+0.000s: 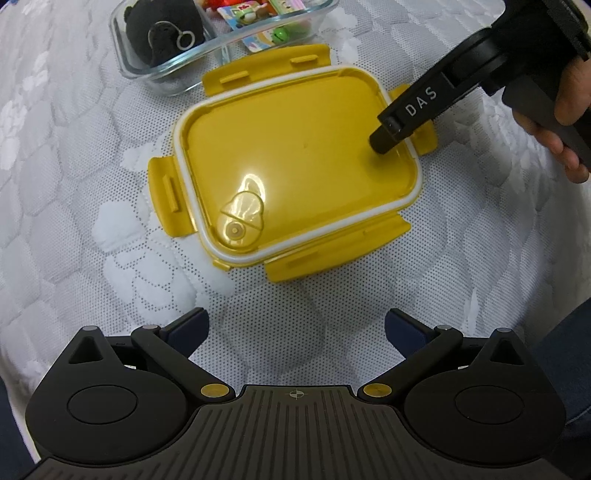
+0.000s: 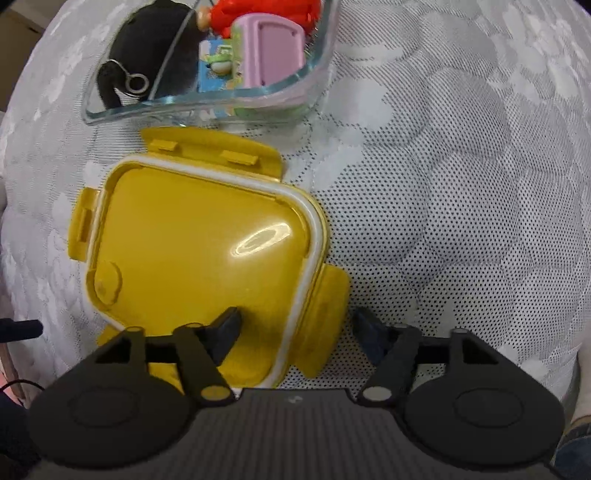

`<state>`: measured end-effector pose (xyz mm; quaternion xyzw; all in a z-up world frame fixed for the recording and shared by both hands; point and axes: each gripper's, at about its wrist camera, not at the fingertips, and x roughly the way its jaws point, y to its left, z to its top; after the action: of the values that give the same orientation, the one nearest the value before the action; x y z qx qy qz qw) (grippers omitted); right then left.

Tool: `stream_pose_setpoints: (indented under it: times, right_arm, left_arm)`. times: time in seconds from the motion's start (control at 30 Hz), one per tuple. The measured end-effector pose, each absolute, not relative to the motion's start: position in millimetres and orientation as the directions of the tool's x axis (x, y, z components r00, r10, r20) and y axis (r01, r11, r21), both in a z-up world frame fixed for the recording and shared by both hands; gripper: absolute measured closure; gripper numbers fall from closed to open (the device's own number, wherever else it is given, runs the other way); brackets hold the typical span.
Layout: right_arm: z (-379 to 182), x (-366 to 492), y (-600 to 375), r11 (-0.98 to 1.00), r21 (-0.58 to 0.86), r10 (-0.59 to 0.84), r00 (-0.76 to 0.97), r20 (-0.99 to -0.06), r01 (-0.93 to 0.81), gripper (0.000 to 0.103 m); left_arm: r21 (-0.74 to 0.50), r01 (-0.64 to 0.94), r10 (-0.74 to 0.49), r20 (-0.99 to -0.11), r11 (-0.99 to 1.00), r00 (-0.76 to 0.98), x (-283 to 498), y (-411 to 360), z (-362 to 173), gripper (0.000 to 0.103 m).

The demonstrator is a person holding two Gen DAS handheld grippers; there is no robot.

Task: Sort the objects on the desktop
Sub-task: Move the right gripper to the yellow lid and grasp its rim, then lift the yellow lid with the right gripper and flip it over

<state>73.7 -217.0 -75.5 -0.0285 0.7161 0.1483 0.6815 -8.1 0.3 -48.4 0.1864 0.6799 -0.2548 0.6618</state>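
On a white quilted, dotted-mesh fabric surface (image 1: 92, 206) lies a yellow rectangular plastic lid with a white sealing ring and four snap flaps (image 1: 295, 162), inner side up, its flaps spread flat. Just beyond its far edge stands a clear glass divided container (image 1: 125, 70), very close to the lid's far flap; whether they touch cannot be told. The container's left compartment holds a black fuzzy plush toy with a metal key ring (image 1: 162, 33); its right compartment holds a red toy (image 2: 266, 14), a pink plastic piece (image 2: 269, 55) and colourful printed cards (image 1: 255, 40).

The right gripper (image 2: 295, 325) comes in from the right of the scene, slanting down toward the lid — a bare hand (image 1: 561, 122) wraps its black handle. Its jaws stand apart and straddle the lid's right edge: the left finger (image 2: 225, 328) rests over the yellow inner face, and in the left wrist view its tip meets that face near the right rim, while the right finger (image 2: 373, 332) sits outside the rim over the fabric, beside the right-hand flap. Nothing is clamped between them.

The left gripper (image 1: 295, 328) hovers on the near side of the lid, pointing toward it — jaws spread wide, holding nothing, with only fabric between the dark blue pads (image 1: 188, 328). It is clear of the lid's near flap. A small raised vent valve (image 1: 240, 218) sits in the lid's near-left corner.
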Motion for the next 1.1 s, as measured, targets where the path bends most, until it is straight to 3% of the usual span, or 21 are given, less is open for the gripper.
stream_pose_setpoints:
  times: [0.2, 0.43, 0.53, 0.67, 0.7, 1.1]
  right_arm:
    - [-76, 68, -216, 0.955, 0.127, 0.124, -0.026, -0.992, -0.267, 0.014]
    - [-72, 66, -222, 0.956, 0.146, 0.152, 0.006, -0.988, -0.256, 0.016]
    - [-66, 64, -222, 0.945, 0.178, 0.190, 0.018, -0.982, -0.274, 0.035]
    - [-56, 66, -227, 0.949, 0.167, 0.188, 0.054, -0.981, -0.267, 0.072]
    - [-55, 67, -230, 0.951, 0.169, 0.189, 0.056, -0.980, -0.258, 0.075]
    - [-21, 77, -257, 0.908, 0.364, 0.391, 0.102, -0.915, -0.208, 0.089]
  left_arm:
    - [-0.101, 0.592, -0.083, -0.995, 0.800, -0.057, -5, -2, -51, 0.000]
    - [-0.105, 0.579, -0.079, -0.994, 0.808, -0.070, -2, 1, -51, 0.000]
    - [-0.105, 0.570, -0.078, -0.994, 0.815, -0.072, 1, 3, -52, 0.000]
    - [-0.081, 0.574, -0.074, -0.997, 0.815, -0.034, 5, 5, -47, 0.000]
    - [-0.072, 0.580, -0.074, -0.997, 0.812, -0.019, 6, 5, -45, 0.000]
    - [-0.059, 0.600, -0.105, -0.994, 0.798, 0.041, 9, -4, -33, 0.000]
